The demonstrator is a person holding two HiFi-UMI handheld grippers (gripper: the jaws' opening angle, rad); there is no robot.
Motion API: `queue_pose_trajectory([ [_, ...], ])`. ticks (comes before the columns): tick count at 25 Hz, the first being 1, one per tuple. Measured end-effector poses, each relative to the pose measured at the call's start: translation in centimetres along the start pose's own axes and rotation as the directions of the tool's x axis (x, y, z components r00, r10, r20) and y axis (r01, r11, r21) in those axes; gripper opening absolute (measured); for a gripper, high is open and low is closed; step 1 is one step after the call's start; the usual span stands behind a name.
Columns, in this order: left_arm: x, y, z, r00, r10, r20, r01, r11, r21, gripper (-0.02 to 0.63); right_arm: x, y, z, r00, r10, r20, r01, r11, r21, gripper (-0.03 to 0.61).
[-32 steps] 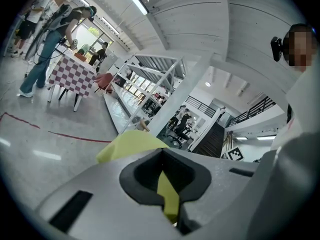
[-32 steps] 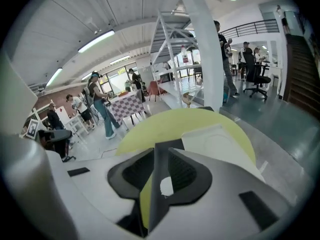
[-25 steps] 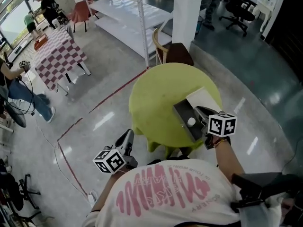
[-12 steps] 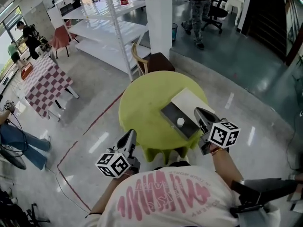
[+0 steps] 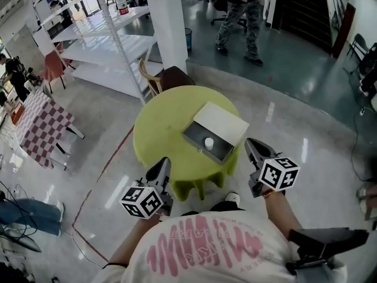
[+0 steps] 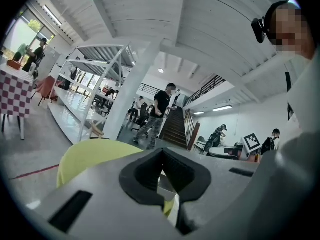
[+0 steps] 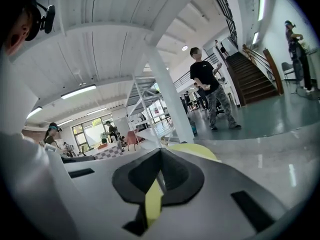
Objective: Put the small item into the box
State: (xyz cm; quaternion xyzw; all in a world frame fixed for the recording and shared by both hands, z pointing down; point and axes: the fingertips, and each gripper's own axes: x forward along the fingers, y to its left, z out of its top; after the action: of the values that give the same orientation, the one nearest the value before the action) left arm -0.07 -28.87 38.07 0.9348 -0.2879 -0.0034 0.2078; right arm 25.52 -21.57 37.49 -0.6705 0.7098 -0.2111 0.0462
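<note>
Nearest us, the left tool (image 5: 160, 171) and the right tool (image 5: 252, 149) hang just off the near edge of the round yellow-green bench (image 5: 159, 128), both clenched on nothing, probably because the placing looks finished. Farther on, the small white ball (image 5: 208, 142) lies inside the dark open box (image 5: 225, 150), with what looks like its white lid (image 5: 222, 121) touching its far side. Only the head view shows ball and box, while the left gripper view and right gripper view show each tool's pads pressed together and empty.

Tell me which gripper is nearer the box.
Right. The right gripper sits just off the box's right end; the left gripper hangs farther off, past the table's near left edge.
</note>
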Motion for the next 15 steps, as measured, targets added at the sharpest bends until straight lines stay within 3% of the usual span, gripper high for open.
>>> queue_pose_trajectory([
  [4,0.2,-1.4,-0.7,1.0,-0.013,-0.009,0.013,1.0,0.012,0.008,-2.0,-0.9,-0.2,1.0,-0.016,0.007,0.016,1.0,0.011,0.006],
  [8,0.0,-3.6,-1.3,1.0,-0.016,-0.004,0.016,1.0,0.004,0.006,-3.9,-1.4,0.2,1.0,-0.004,-0.007,0.004,0.999,-0.036,0.006],
  [15,-1.1,-6.7,-2.9,0.999,0.042,-0.001,-0.042,0.999,-0.032,0.008,-7.6,-3.1,0.0,0.998,0.005,-0.058,-0.008,0.999,-0.051,0.006],
])
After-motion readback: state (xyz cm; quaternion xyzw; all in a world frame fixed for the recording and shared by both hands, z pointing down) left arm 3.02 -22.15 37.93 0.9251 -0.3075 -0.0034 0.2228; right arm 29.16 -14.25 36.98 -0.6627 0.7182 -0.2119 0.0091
